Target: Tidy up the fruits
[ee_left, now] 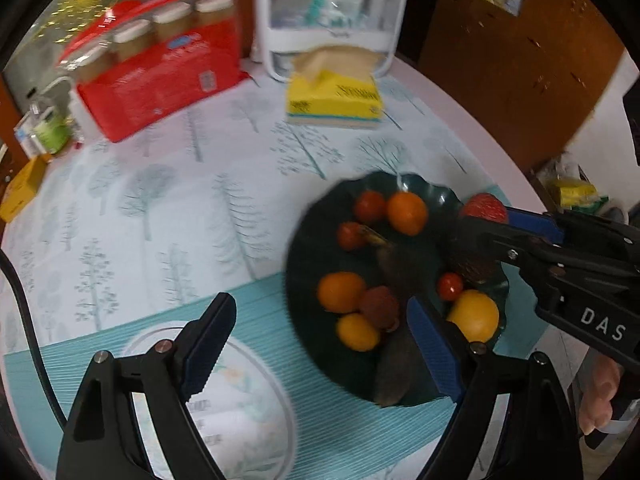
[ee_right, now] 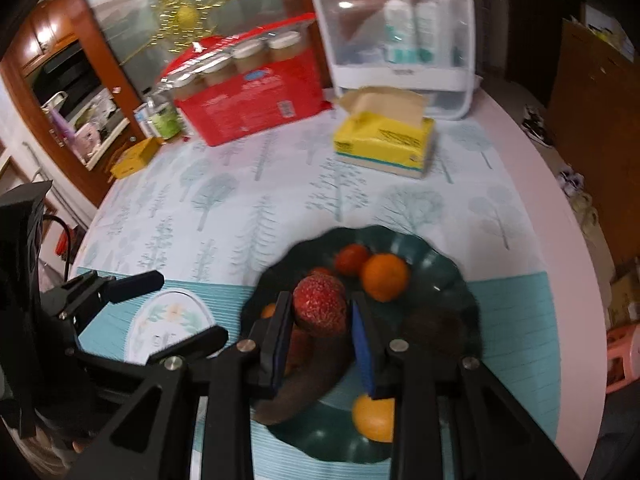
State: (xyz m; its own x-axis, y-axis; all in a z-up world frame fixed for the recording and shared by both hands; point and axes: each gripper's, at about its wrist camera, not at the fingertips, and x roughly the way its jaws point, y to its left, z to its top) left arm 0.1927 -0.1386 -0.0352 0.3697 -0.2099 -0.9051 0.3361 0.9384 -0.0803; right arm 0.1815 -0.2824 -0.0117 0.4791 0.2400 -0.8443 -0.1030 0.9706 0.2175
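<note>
Above the dark green plate [ee_right: 440, 264] on the table [ee_right: 532, 184], the right gripper [ee_right: 320, 312] clamps a red strawberry [ee_right: 320, 306] between its blue pads. Oranges [ee_left: 407, 213], cherry tomatoes [ee_left: 370, 206] and a lychee [ee_left: 379, 305] lie in the plate. Beside it, the left gripper [ee_left: 320, 344] hangs with jaws apart, empty.

Both views are being lit evenly by dim indoor light. Edges are being bent and darkened by the fisheye. The plate [ee_left: 424, 196] and box [ee_right: 256, 108] are being smeared by motion blur.
</note>
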